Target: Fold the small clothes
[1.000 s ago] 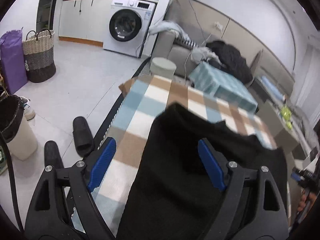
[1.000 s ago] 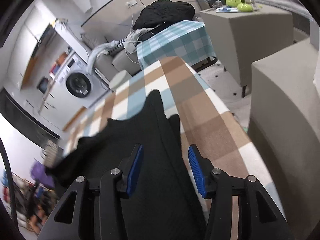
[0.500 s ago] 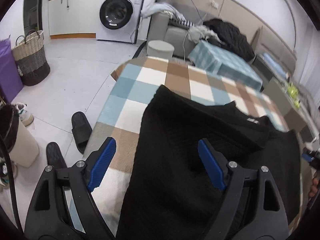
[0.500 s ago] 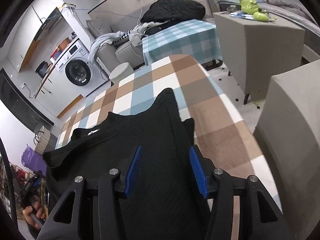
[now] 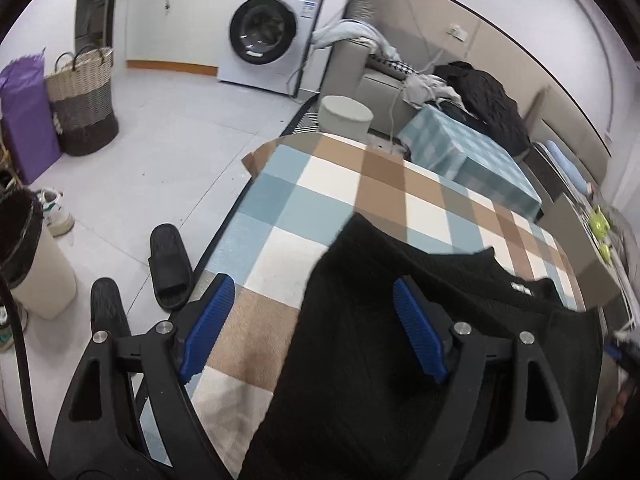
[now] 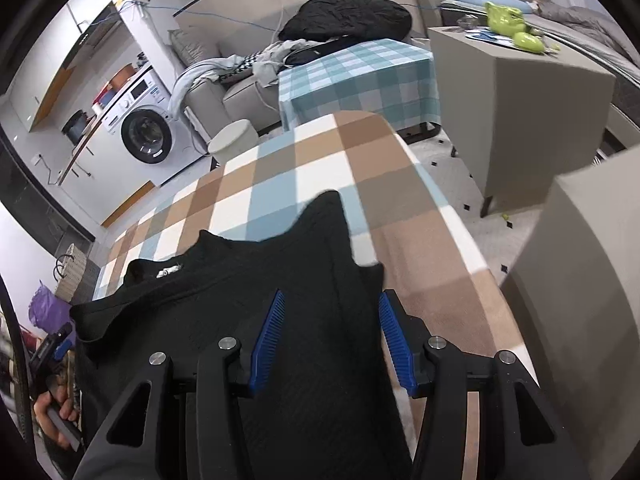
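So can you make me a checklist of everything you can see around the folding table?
Surface: checked cloth in blue, brown and white covers the table.
Job's things: black knit top spread flat, neck label showing.
Clutter: nothing seen on the cloth besides the top.
Grippers: left gripper wide over the top's edge, closing slightly; right gripper half open, top between its fingers, pads not clearly pressing.
Cables: wires trail over the sofa.
Surroundings: washing machine, woven basket, black slippers, round stool, bin.

bright, even indoor light; fisheye-warped edges, slight motion blur.
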